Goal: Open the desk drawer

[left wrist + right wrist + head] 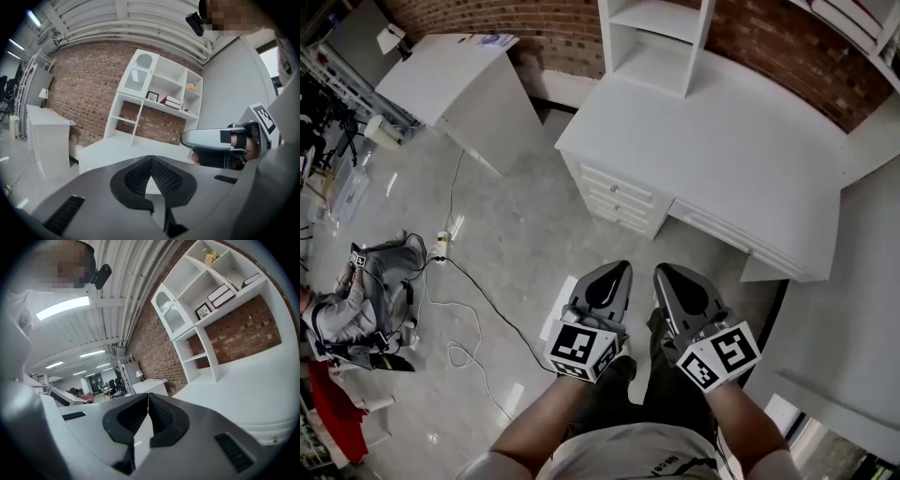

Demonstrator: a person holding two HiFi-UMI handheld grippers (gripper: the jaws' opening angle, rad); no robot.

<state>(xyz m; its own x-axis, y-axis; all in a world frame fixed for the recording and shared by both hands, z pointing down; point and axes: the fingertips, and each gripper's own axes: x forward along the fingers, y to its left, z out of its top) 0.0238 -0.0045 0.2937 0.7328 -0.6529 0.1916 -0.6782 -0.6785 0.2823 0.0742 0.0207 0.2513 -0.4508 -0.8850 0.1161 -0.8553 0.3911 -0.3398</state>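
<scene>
Head view: the desk drawers (pixel 617 200) sit closed, contents hidden.

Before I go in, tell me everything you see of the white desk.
The white desk looks like painted wood, with a bare top. Its left pedestal holds three stacked drawers with small knobs; a wide shallow drawer runs under the top beside them. All look shut. It stands on the grey floor against the brick wall, and a white open shelf unit sits on its back edge. The left hand-held gripper and right hand-held gripper are short of it, touching nothing.
</scene>
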